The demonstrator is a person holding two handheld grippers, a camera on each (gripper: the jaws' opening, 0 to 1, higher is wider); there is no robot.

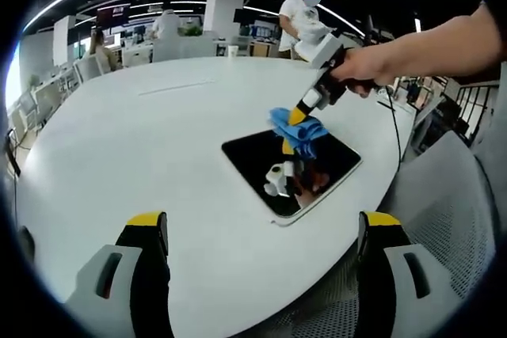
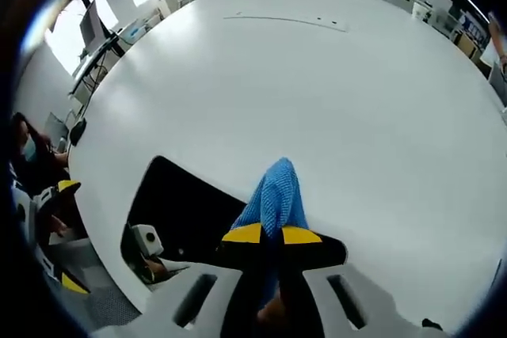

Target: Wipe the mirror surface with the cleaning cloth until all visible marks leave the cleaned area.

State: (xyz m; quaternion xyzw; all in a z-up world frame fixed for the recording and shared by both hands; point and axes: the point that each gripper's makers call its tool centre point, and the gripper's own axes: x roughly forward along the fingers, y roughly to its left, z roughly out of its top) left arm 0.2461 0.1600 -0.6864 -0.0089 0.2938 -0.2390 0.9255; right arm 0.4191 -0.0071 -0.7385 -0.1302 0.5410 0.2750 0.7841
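A: Pinching the blue cleaning cloth (image 2: 273, 195) between closed jaws, the right hand-held gripper (image 2: 272, 234) presses it on the mirror's (image 1: 261, 160) upper right edge, centre frame, ready to rub.

B: And the left hand-held gripper (image 1: 261, 231)?

A: Jaws apart, empty, hanging back over the white tabletop (image 1: 158, 132), likely keeping everything visible.

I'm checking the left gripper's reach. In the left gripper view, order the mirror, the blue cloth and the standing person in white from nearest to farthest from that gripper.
1. Mirror: flat on the white table, just ahead.
2. Blue cloth: at the mirror's far edge, held by the right gripper.
3. Person in white: beyond the table's far side.
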